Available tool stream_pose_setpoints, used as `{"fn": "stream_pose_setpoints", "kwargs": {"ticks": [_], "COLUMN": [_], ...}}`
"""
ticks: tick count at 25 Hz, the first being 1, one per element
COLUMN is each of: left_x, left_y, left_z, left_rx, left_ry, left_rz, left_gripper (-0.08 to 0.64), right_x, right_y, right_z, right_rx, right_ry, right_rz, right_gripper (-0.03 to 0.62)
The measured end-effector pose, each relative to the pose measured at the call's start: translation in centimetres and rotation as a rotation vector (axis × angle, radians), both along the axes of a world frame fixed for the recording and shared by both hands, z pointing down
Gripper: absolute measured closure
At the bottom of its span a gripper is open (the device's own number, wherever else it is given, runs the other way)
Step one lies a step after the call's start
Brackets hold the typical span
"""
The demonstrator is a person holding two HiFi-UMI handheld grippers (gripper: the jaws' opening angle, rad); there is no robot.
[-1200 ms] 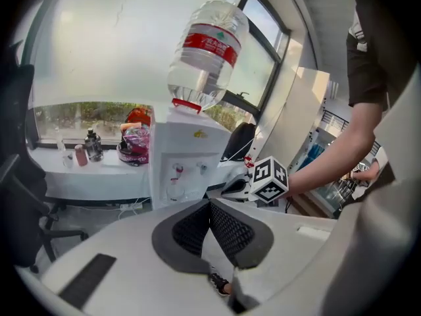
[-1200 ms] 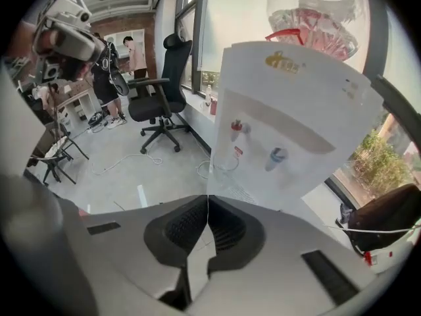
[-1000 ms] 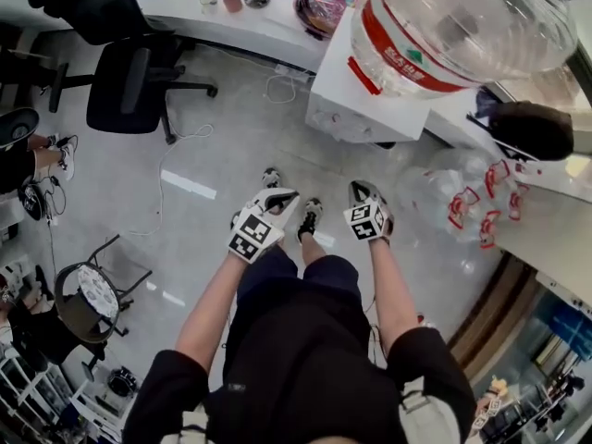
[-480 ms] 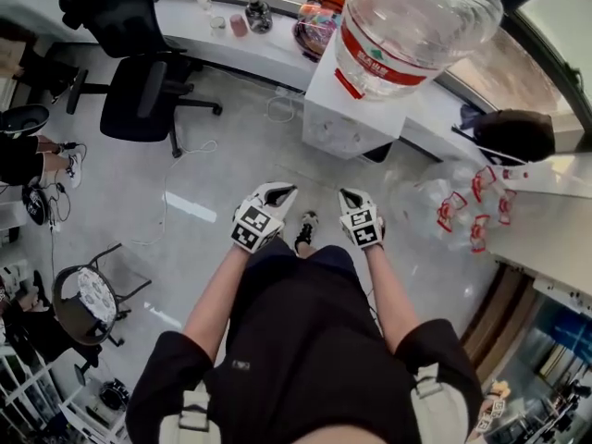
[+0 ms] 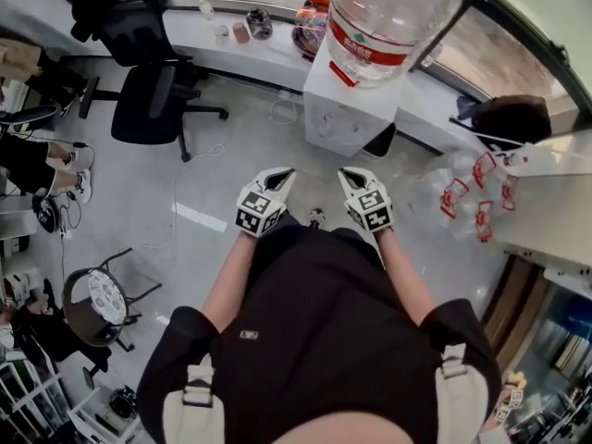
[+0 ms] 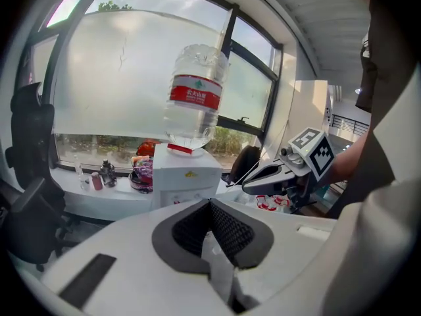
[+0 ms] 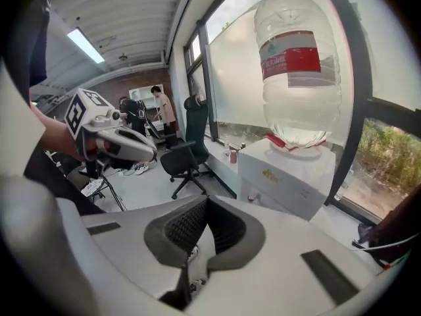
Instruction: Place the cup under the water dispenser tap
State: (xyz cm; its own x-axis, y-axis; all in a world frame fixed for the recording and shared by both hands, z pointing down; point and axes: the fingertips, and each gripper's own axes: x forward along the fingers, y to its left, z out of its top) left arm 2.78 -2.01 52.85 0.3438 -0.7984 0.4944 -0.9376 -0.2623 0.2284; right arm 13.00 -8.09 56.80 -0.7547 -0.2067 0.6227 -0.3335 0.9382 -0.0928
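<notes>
1. Nearest to the person, the left gripper (image 5: 283, 172) and the right gripper (image 5: 346, 172) are held side by side in front of the body. They are a little apart and aimed ahead and somewhat downward.
2. The jaws of the left gripper are seen closed pad to pad in its own view, with nothing between them. The jaws of the right gripper are likewise pressed together and empty.
3. Beyond the grippers only bare floor (image 5: 231, 155) is crossed before the water dispenser (image 5: 347, 109) is met. It is a white cabinet with a large clear bottle (image 5: 384, 17) upended on top.
4. No cup is held or set at the dispenser. A small pinkish cup (image 5: 240, 31) is seen farther off on the table (image 5: 185, 12) along the window. It stands left of the dispenser and beside a dark object (image 5: 259, 18), past a black office chair (image 5: 153, 100). It is judged, not with certainty, to be the task's cup.
5. The step in hand is judged to be the approach, with the fetching not yet begun.
6. Next, one gripper would have to be opened, brought to the cup and closed on it. The cup would be kept upright while carried to the dispenser's front.
</notes>
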Motion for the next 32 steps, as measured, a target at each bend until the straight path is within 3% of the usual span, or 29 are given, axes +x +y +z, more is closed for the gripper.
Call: {"fn": "stream_pose_setpoints", "kwargs": {"ticks": [10, 17, 32], "left_x": [2.6, 3.6, 3.9], "left_y": [0.6, 0.8, 0.7], "left_z": [-0.5, -1.0, -1.6], "left_rx": [0.009, -0.004, -0.002], "left_ry": [-0.022, -0.038, -0.052], "left_rz": [0.010, 0.029, 0.048], "left_gripper": [0.560, 0.560, 0.560], "right_x": [1.6, 2.6, 3.1], "right_y": [0.3, 1.0, 0.5], "right_z": [-2.8, -1.9, -1.4], "right_rx": [0.080, 0.091, 0.084], "right_ry": [-0.058, -0.041, -0.040], "right_rz": [-0.028, -0.065, -0.043], "right_gripper": [0.598, 0.598, 0.598]}}
